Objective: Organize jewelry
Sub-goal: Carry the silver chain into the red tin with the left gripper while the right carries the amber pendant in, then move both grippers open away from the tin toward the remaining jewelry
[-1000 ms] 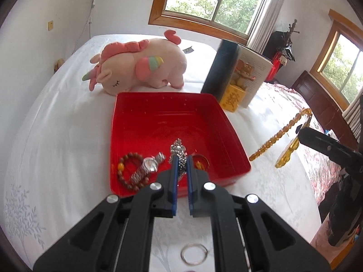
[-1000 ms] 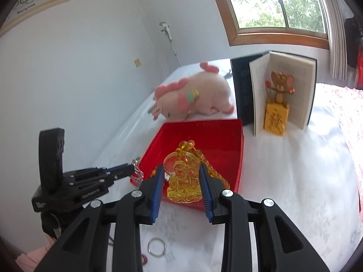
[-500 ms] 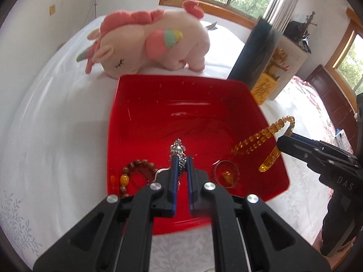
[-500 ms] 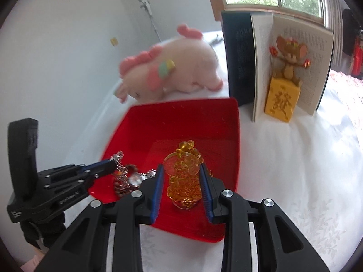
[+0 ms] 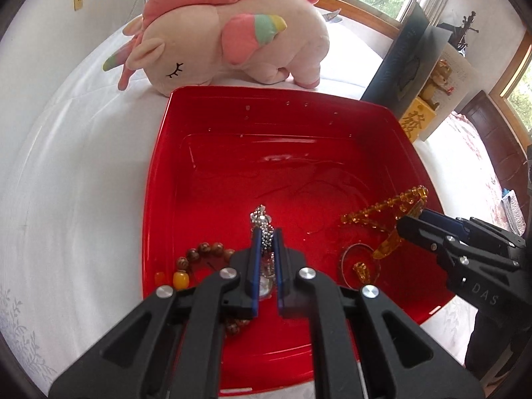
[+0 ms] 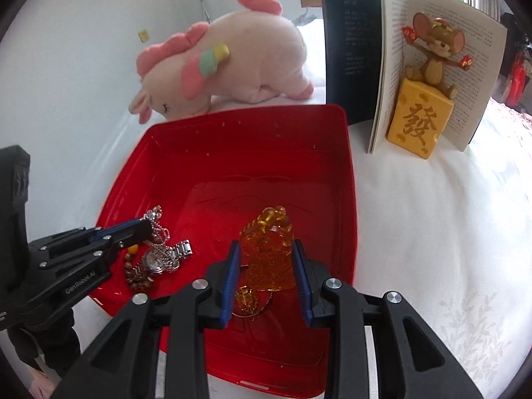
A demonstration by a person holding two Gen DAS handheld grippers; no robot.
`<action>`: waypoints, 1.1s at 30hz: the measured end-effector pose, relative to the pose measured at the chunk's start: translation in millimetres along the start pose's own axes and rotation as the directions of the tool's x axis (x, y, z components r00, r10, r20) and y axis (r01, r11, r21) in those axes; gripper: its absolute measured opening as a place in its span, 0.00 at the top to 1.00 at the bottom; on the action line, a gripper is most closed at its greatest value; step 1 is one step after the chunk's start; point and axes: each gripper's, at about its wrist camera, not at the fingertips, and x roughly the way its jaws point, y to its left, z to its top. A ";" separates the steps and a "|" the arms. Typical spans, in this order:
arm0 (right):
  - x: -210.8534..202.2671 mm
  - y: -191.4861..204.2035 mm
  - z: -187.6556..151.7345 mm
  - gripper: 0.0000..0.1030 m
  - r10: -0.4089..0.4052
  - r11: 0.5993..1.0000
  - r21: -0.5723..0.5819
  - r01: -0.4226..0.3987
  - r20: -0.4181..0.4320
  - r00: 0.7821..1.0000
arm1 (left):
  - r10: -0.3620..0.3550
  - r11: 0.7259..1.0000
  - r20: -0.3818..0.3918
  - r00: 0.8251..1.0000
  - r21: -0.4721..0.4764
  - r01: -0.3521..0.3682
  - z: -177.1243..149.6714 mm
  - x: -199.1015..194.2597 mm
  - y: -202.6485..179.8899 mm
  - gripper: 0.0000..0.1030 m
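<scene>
A red tray (image 5: 159, 173) (image 6: 349, 173) sits on the white bed. My left gripper (image 5: 265, 237) (image 6: 146, 227) is shut on a silver bead chain (image 5: 262, 219) (image 6: 156, 222), low over the tray's near left. My right gripper (image 6: 266, 252) (image 5: 410, 222) is shut on an amber pendant (image 6: 269, 259) (image 5: 387, 246) with its amber bead string (image 5: 382, 207), low inside the tray's right side. In the tray lie a brown bead bracelet (image 5: 206, 251), a silver watch (image 6: 166, 257), and a gold charm on a ring (image 5: 360, 267) (image 6: 246, 299).
A pink plush unicorn (image 5: 226, 36) (image 6: 226, 63) lies just behind the tray. An open book (image 6: 382, 50) stands at the back right with a mouse figurine on a yellow block (image 6: 422, 113) in front of it. White bedding (image 5: 66, 183) surrounds the tray.
Both grippers have moved forward and down over the tray with their jewelry. The amber pendant and bead string have come down into the tray's right side; the chain hangs over the watch.
</scene>
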 end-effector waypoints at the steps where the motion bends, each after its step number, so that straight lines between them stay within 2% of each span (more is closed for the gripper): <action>1: 1.2 0.7 -0.2 0.70 -0.005 1.000 -0.003 0.005 -0.004 1.000 | 0.009 1.000 -0.001 1.000 0.001 -0.009 0.2 1.7 -0.1 0.95; 8: 6.5 1.5 -1.2 0.69 -0.007 1.000 -0.004 0.007 -0.022 1.000 | 0.054 0.999 -0.002 0.999 0.003 -0.054 -0.1 7.7 1.1 0.93; 9: 7.1 1.4 -0.7 0.69 -0.005 1.000 -0.001 0.005 -0.022 1.000 | 0.061 0.998 0.000 0.998 0.004 -0.061 0.0 7.3 1.2 0.90; 11: 6.8 0.4 -0.9 0.69 -0.013 1.000 0.004 0.013 -0.017 1.000 | 0.066 0.998 0.001 0.998 0.003 -0.066 0.0 7.1 1.3 0.77; 12: 6.2 0.3 -1.0 0.66 -0.017 1.000 0.003 0.017 -0.015 1.000 | 0.072 0.997 0.004 0.997 0.003 -0.072 0.4 7.0 1.1 0.65; 13: 5.0 0.1 -1.1 0.65 -0.017 1.000 0.004 0.017 -0.010 1.000 | 0.089 0.996 0.013 0.996 0.007 -0.089 0.3 6.4 0.6 0.61; 18: -0.3 -0.3 -2.8 0.65 -0.020 1.000 0.006 0.020 -0.001 1.000 | 0.097 0.995 0.018 0.995 0.010 -0.098 0.3 3.0 0.2 0.61; 24: -0.9 1.2 -4.2 0.65 -0.024 1.000 0.007 0.024 0.000 1.000 | 0.106 0.994 0.036 0.994 0.008 -0.107 -2.5 -4.5 0.0 0.55; 29: -3.5 0.6 -7.3 0.65 -0.026 1.000 0.010 0.026 0.002 1.000 | 0.119 0.993 0.057 0.991 0.006 -0.120 -4.3 -10.4 -0.7 0.45; 31: -4.6 0.5 -7.7 0.65 -0.026 1.000 0.011 0.026 0.004 1.000 | 0.126 0.992 0.065 0.990 0.007 -0.126 -5.0 -13.5 -0.6 0.36; 33: -6.4 0.6 -8.3 0.65 -0.027 1.000 0.011 0.027 0.008 1.000 | 0.124 0.992 0.073 0.990 0.004 -0.124 -6.1 -16.7 -0.5 0.32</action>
